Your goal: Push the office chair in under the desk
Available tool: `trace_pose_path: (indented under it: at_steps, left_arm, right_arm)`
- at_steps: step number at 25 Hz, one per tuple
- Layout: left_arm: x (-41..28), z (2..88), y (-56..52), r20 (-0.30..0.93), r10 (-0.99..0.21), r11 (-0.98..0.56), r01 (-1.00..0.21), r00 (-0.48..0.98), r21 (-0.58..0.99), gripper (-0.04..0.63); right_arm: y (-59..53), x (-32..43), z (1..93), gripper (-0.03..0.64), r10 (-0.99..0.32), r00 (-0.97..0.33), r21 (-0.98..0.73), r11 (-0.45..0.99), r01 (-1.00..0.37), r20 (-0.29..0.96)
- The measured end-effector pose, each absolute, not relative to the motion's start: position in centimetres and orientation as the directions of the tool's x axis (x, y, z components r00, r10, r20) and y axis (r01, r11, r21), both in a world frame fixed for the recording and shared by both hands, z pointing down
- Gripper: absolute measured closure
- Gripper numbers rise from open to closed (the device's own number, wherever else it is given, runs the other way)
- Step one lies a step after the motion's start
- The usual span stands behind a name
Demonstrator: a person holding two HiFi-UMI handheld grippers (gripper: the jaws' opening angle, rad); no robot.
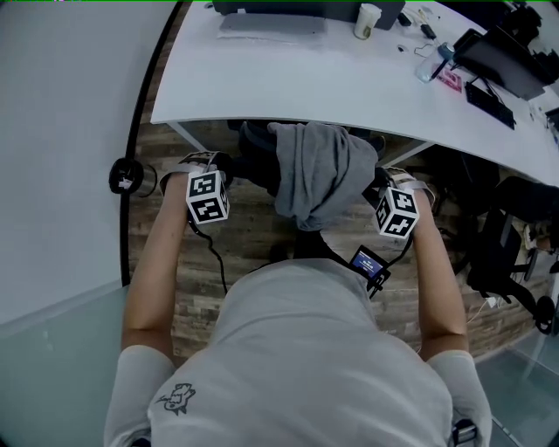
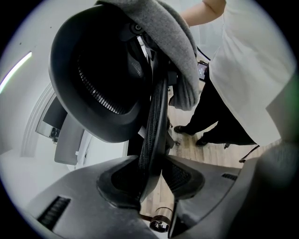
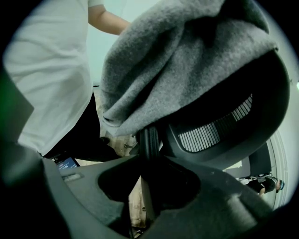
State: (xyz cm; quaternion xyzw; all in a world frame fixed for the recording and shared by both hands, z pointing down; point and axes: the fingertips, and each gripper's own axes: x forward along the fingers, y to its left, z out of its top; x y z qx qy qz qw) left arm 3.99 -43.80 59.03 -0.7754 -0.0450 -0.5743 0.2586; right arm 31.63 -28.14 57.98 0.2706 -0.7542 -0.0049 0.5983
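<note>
The black office chair (image 1: 255, 150) stands at the white desk (image 1: 349, 87), its seat hidden under the desktop. A grey garment (image 1: 319, 170) hangs over its backrest. My left gripper (image 1: 225, 168) is at the backrest's left edge and my right gripper (image 1: 381, 182) at its right edge. In the left gripper view the jaws (image 2: 156, 175) are shut on the backrest's mesh rim (image 2: 156, 116). In the right gripper view the jaws (image 3: 149, 182) clamp the dark rim (image 3: 148, 140) below the garment (image 3: 177, 60).
A paper cup (image 1: 367, 19), a laptop (image 1: 271, 22) and a keyboard (image 1: 489, 100) lie on the desk. Another black chair (image 1: 502, 253) stands at the right. A glass wall with a black fitting (image 1: 131, 177) runs along the left. The floor is wood plank.
</note>
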Motion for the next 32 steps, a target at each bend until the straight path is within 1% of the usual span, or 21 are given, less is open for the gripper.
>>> trace_pose_path:
  at_steps: [18,32]
  left_arm:
    - [16.1,59.3,-51.6,0.921,-0.215,-0.852,0.399,0.325,-0.340,0.443]
    - [20.2,59.7,-54.3,0.918,-0.231,-0.848,0.396,0.323,-0.353,0.440]
  right_arm:
    - [-34.7,43.1,58.4,0.497,-0.428,-0.139,0.336,0.840,-0.426,0.893]
    - [-37.1,47.0,58.7,0.494,-0.445,-0.135,0.354,0.832,-0.427,0.885]
